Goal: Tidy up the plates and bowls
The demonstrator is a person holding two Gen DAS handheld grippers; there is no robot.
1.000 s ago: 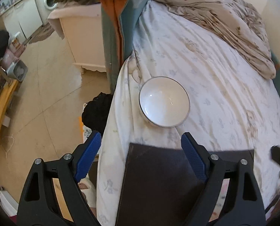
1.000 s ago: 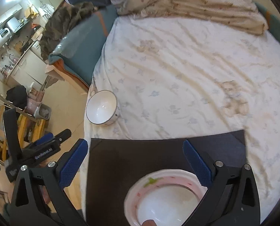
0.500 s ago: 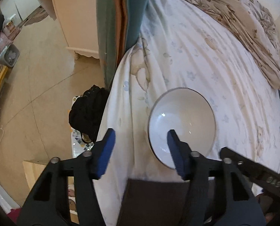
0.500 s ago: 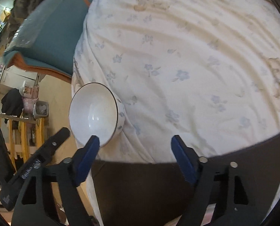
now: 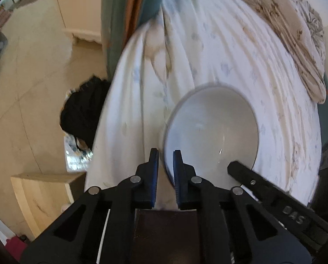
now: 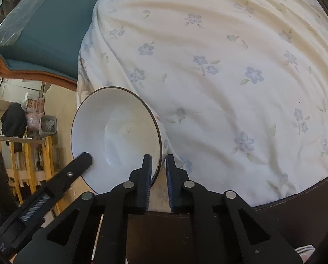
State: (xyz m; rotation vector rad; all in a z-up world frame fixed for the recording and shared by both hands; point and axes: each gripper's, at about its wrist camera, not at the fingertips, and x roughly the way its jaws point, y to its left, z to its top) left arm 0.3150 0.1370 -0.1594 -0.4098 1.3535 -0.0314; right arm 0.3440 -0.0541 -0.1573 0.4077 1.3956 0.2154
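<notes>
Bowl: white bowl (image 5: 212, 129) with a dark rim sits on the flowered bedsheet (image 6: 230, 66), near the bed edge, just beyond the dark tray (image 6: 285, 215)
Left gripper: left gripper (image 5: 165, 154) has its blue pads pressed on the near-left part of the rim, one pad outside the wall, one inside
Right gripper: right gripper (image 6: 158, 158) pinches the near-right part of the same rim, one pad inside, one outside
Key relation: bowl lies between the two claws; both hold its near side, far side is free
Judgement: a lift should be level and together, otherwise the far rim can dip
</notes>
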